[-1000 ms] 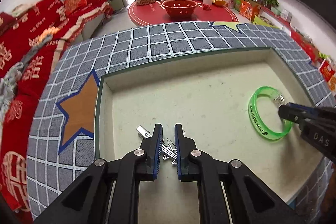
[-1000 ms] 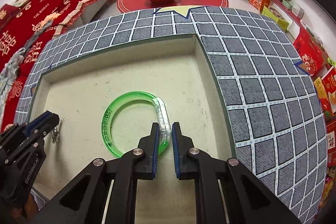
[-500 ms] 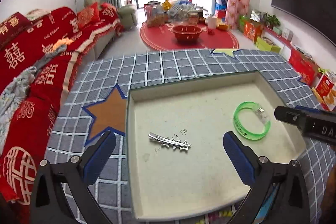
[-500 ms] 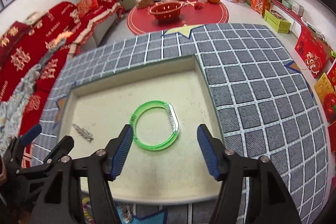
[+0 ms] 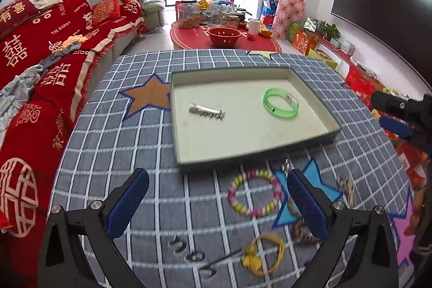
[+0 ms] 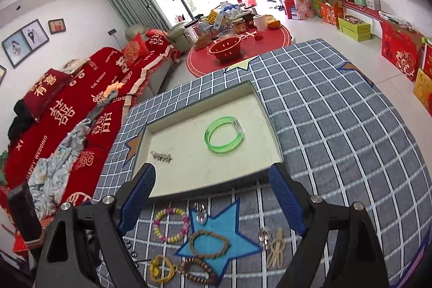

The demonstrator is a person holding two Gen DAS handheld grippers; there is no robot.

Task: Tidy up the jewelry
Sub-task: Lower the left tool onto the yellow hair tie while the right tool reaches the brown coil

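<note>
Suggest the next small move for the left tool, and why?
Probably lower the left tool over the pink-and-yellow bead bracelet. Both tools are open and empty, the tray already holds the green bangle and hair clip, and that bracelet lies on the cloth between the left fingers.

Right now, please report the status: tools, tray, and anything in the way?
Left tool open, right tool open, both empty. Green bracelet and silver hair clip in tray. Beaded bracelet outside tray; nothing blocking.
</note>
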